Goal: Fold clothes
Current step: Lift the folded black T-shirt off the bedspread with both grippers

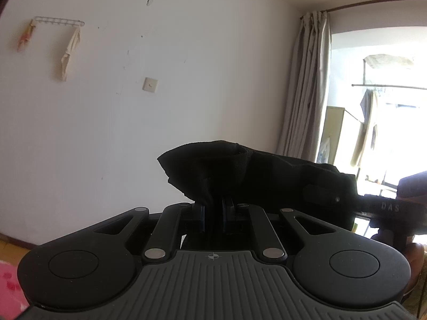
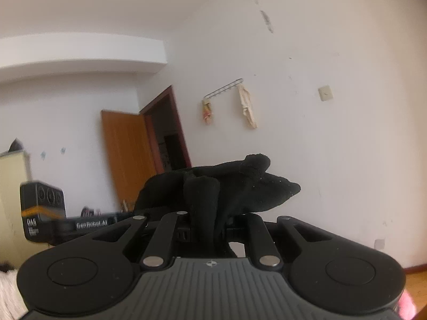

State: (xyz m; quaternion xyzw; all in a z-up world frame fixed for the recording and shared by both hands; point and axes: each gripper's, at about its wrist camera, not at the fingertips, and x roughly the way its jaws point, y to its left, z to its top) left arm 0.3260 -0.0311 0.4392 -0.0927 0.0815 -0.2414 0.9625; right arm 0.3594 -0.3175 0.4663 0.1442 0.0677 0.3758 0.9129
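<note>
A black garment is held up in the air, well above any surface. My left gripper is shut on its edge, and the cloth bunches over the fingertips and stretches to the right. In the left wrist view the right gripper's body shows at the right edge, with the cloth running to it. My right gripper is shut on the other bunched edge of the black garment. The left gripper's body appears at the left of the right wrist view. The cloth's lower part is hidden below both cameras.
Both cameras face a white wall with a hook rail and hanging cloths. A curtain and a bright balcony lie to the right. An open wooden door stands at the left. Pink fabric shows at the lower left.
</note>
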